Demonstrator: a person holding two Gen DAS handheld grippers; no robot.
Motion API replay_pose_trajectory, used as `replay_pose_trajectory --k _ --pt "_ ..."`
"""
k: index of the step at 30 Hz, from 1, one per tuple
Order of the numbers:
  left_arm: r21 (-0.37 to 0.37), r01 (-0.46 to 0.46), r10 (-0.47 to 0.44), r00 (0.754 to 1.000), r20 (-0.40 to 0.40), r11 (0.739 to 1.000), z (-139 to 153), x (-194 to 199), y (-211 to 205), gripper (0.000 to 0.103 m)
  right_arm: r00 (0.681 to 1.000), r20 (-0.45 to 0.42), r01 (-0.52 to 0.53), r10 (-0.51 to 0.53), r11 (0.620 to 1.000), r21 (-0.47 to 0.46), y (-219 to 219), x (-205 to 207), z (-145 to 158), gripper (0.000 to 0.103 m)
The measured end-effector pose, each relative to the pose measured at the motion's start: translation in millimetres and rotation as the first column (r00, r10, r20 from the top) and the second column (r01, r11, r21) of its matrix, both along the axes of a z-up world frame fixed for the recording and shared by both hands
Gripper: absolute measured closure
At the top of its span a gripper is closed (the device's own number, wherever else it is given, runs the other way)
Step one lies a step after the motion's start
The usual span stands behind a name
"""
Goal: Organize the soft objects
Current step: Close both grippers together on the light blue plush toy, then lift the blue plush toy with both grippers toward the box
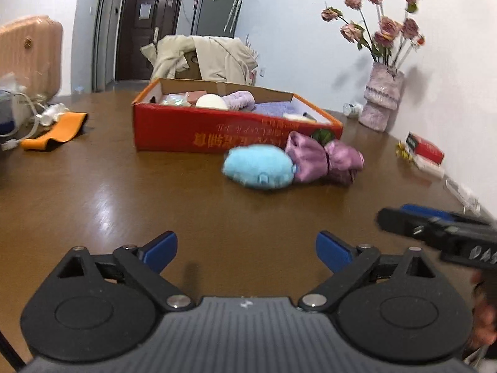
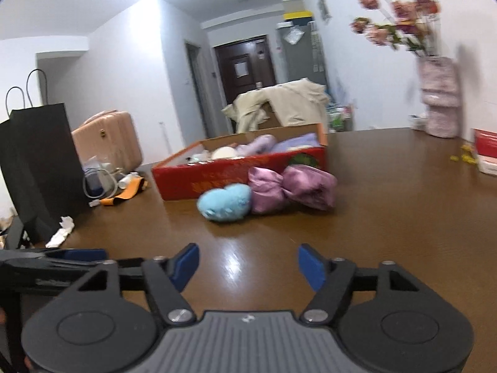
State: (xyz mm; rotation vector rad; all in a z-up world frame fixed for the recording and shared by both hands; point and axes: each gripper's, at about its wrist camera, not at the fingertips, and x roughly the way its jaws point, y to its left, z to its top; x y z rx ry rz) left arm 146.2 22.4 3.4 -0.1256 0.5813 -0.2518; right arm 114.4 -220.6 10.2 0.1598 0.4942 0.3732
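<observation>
both hand-held grippers hover low over a brown wooden table, and both are empty. left gripper has its blue-padded fingers spread wide apart with nothing between them. right gripper is spread the same way, holding nothing; in the left wrist view it also shows as a dark blurred shape at the right edge.

ahead of both, well apart from the fingers, a fluffy light blue plush toy lies on the table. touching its right side is a shiny purple satin bundle, pinched in the middle like a bow. both lie just in front of a shallow red cardboard box with orange lettering on its side. inside the box sit several soft things: a cream round ball, a lilac fuzzy roll and a folded lavender cloth.

far right, against the white wall, a pink textured vase holds dusty pink artificial roses. near it lies a red and white book. on the table's left side are an orange strap and white cables, and the right wrist view shows a black paper bag standing there with a crumpled white tissue in front of it. beyond the table stand a pink suitcase, a cardboard carton draped with a beige coat, and a dark door.
</observation>
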Motion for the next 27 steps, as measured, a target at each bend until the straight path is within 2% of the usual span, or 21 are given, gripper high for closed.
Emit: replay_pose_trajectory --k 4,6,9,12,13,15,17,19,23,27 --pt "-0.062 0.032 -0.035 0.999 -0.041 0.998 11.8 60.5 -3.3 0.027 0.996 -0.05 -0.074 0.077 0.995 0.06 16.9 70.0 7.0 0.057" --pt "-0.074 0.017 -0.023 0.997 -0.071 0.997 11.6 93.6 -3.9 0.039 0.99 -0.091 -0.098 0.106 0.991 0.089 24.4 109.4 6.9 0.063" --pt "-0.086 0.035 -0.042 0.996 -0.081 0.996 2.3 129.7 -2.0 0.043 0.979 -0.169 -0.099 0.114 0.99 0.096 31.1 157.0 -0.9 0.064" --pt "-0.194 0.067 -0.09 0.99 -0.111 0.979 -18.6 149.4 4.6 0.04 0.977 -0.202 -0.055 0.07 0.995 0.081 31.0 178.5 -15.9 0.07" --pt "-0.226 0.074 -0.099 0.99 -0.101 0.971 -25.0 150.4 6.7 0.039 0.978 -0.195 -0.06 0.077 0.994 0.093 29.5 179.9 -21.1 0.069" --pt "-0.23 0.093 -0.114 0.99 -0.08 0.969 -26.8 148.4 7.6 0.041 0.975 -0.199 -0.077 0.102 0.988 0.132 25.7 179.3 -26.8 0.065" --pt "-0.253 0.092 -0.118 0.989 -0.086 0.963 -28.4 147.6 8.3 0.044 0.974 -0.197 -0.089 0.115 0.987 0.135 26.8 178.1 -28.3 0.064" --pt "-0.269 0.09 -0.117 0.989 -0.086 0.959 -29.0 149.1 10.6 0.046 0.977 -0.176 -0.092 0.116 0.986 0.14 25.6 179.5 -33.4 0.057" --pt "-0.337 0.1 -0.141 0.985 -0.101 0.936 -32.9 156.8 19.5 0.049 0.978 -0.17 -0.097 0.122 0.984 0.152 20.5 181.9 -35.1 0.051" --pt "-0.296 0.07 -0.1 0.991 -0.089 0.953 -30.7 151.9 17.4 0.044 0.98 -0.156 -0.101 0.124 0.984 0.145 21.0 181.3 -35.4 0.044"
